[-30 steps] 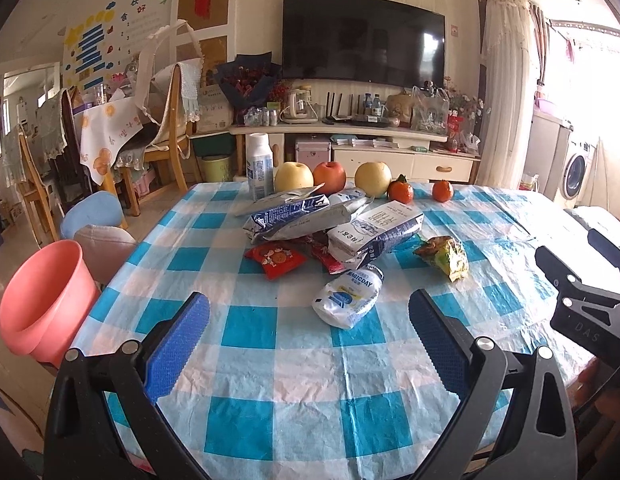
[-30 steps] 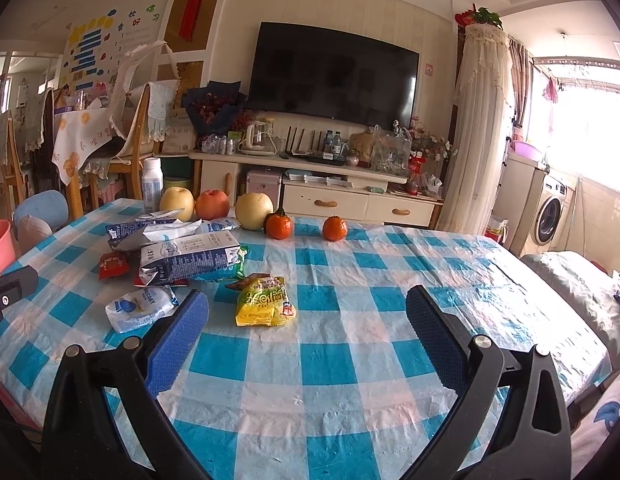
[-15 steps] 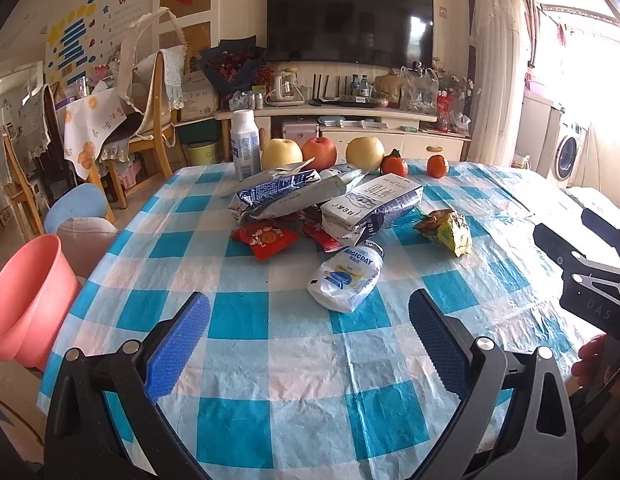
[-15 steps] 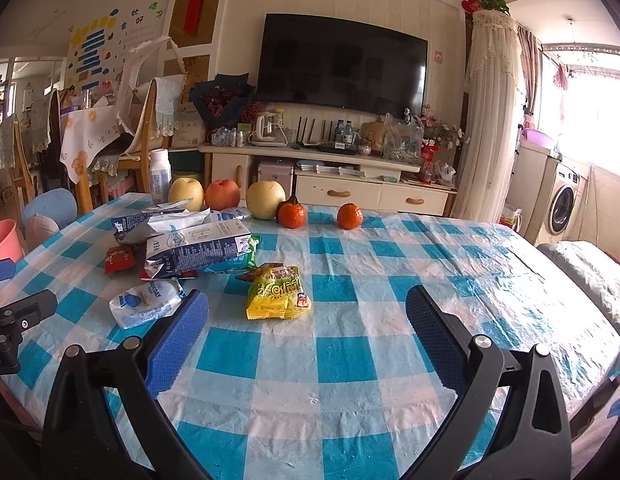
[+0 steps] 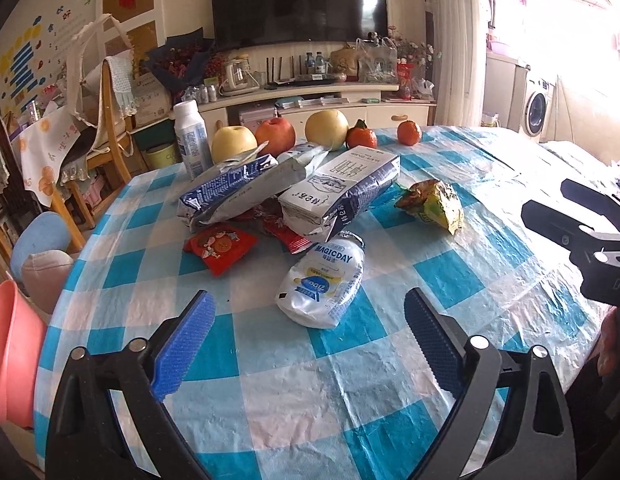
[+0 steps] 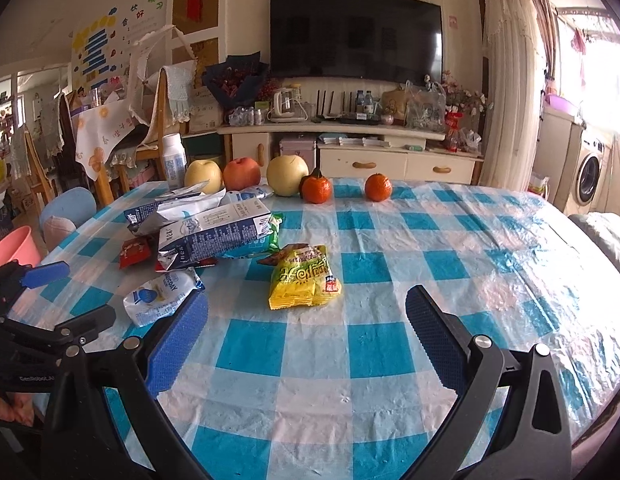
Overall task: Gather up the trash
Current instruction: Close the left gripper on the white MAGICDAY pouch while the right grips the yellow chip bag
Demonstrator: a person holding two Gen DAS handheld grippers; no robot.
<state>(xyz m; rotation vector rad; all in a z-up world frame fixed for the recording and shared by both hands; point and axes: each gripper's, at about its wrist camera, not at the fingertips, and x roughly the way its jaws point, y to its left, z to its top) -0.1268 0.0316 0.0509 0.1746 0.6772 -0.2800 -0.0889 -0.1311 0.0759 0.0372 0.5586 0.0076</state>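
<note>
Both wrist cameras are looking low across the checked table (image 5: 270, 376) toward the television (image 6: 355, 34), sharing the white pouch (image 5: 323, 284), the left camera sitting nearer it.

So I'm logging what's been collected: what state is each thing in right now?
Left hand-held gripper: open, empty.
Right hand-held gripper: open, empty.
White MAGICDAY pouch: flat on the checked tablecloth, crumpled.
Yellow snack packet: lying flat, apart from the pile.
Blue-and-white milk carton: on its side.
White plastic bottle: upright, capped.

Checked table (image 5: 270, 408) carries wrappers (image 5: 323, 286), cartons (image 5: 341, 190), fruit (image 5: 325, 130), perhaps a bottle (image 5: 192, 140).
</note>
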